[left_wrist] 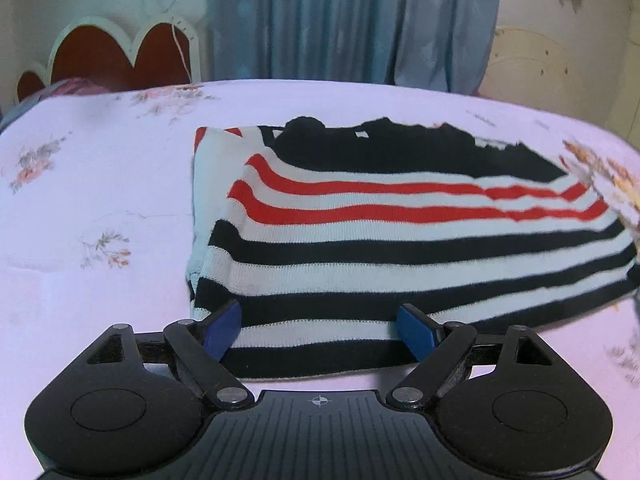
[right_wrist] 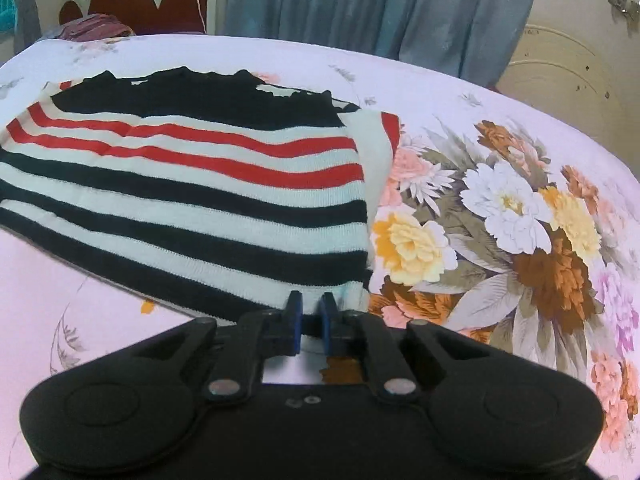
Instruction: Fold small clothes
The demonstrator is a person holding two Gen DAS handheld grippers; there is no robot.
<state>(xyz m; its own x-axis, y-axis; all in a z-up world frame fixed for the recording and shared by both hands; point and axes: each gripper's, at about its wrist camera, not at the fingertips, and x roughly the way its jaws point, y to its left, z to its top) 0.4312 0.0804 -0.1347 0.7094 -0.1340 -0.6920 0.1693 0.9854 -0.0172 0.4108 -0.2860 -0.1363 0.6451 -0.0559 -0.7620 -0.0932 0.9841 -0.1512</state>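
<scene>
A small striped sweater [left_wrist: 380, 232], white with black and red bands and a black top part, lies flat on the bed with its sides folded in. My left gripper [left_wrist: 318, 330] is open, its blue pads [left_wrist: 222, 330] spread wide over the sweater's near hem at its left corner. In the right wrist view the same sweater [right_wrist: 200, 184] lies to the left. My right gripper [right_wrist: 310, 320] is nearly closed, with a narrow gap between its jaws at the sweater's near right corner; whether cloth is pinched cannot be told.
The bed sheet [left_wrist: 96, 200] is pale pink with a large flower print [right_wrist: 500, 232] to the right of the sweater. A red and white headboard [left_wrist: 120, 56] and blue curtains [left_wrist: 340, 20] stand behind the bed. Folded cloth [right_wrist: 100, 26] lies by the headboard.
</scene>
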